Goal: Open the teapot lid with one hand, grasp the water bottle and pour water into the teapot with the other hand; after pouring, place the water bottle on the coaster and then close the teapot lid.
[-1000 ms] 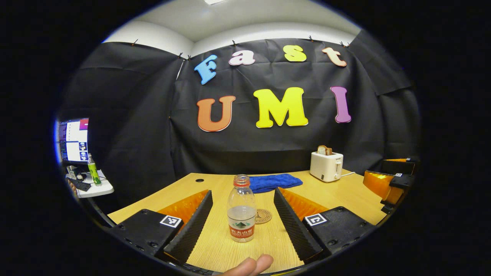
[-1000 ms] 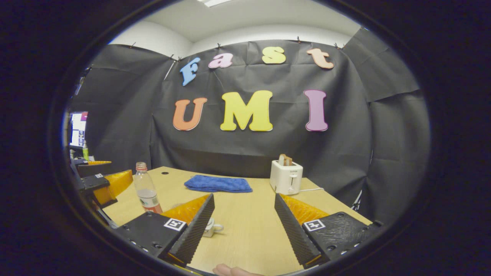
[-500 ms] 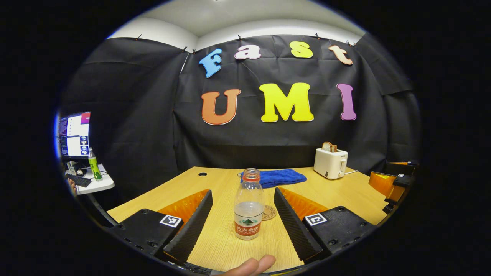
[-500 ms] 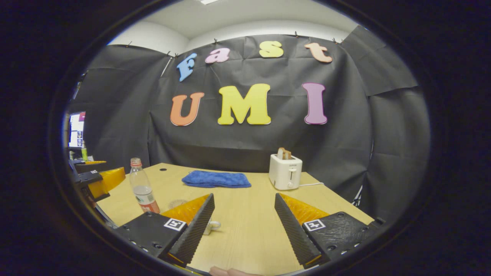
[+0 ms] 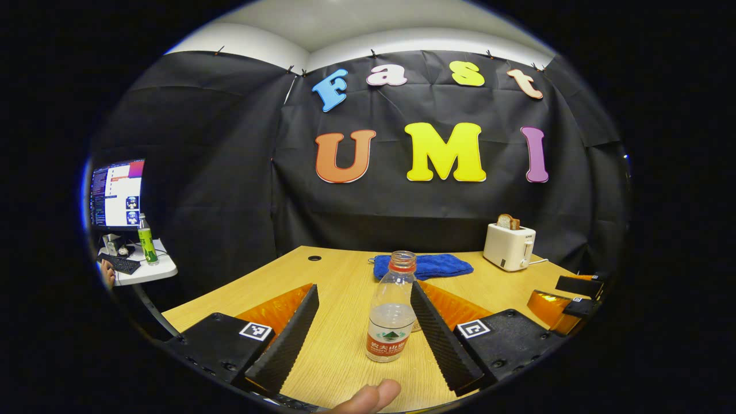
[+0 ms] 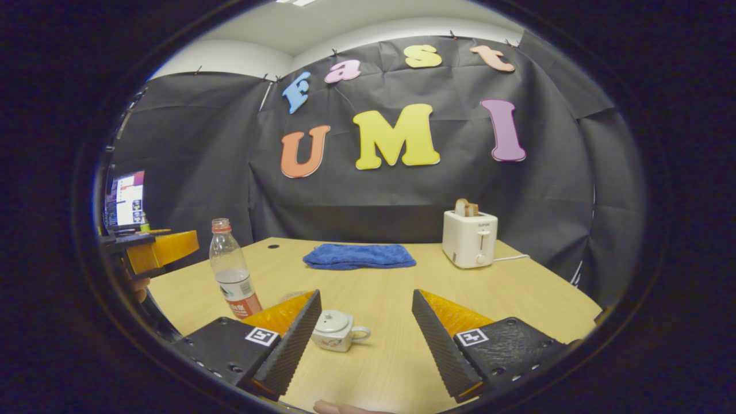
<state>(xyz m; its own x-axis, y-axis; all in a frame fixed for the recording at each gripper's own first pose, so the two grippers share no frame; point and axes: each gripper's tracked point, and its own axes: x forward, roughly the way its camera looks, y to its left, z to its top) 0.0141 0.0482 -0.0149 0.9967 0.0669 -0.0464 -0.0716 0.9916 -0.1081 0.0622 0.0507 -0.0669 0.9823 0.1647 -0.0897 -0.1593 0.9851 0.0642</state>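
Wooden table (image 6: 402, 287) holds bottle (image 5: 392, 316) and teapot (image 6: 333, 330); both grippers (image 5: 363, 333) (image 6: 365, 339) gape apart.

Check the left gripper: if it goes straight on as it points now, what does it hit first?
Likely the water bottle. It stands on the table between the open fingers of the left gripper, nearer the right finger, which may clip it. Depth is hard to judge in the left gripper view.
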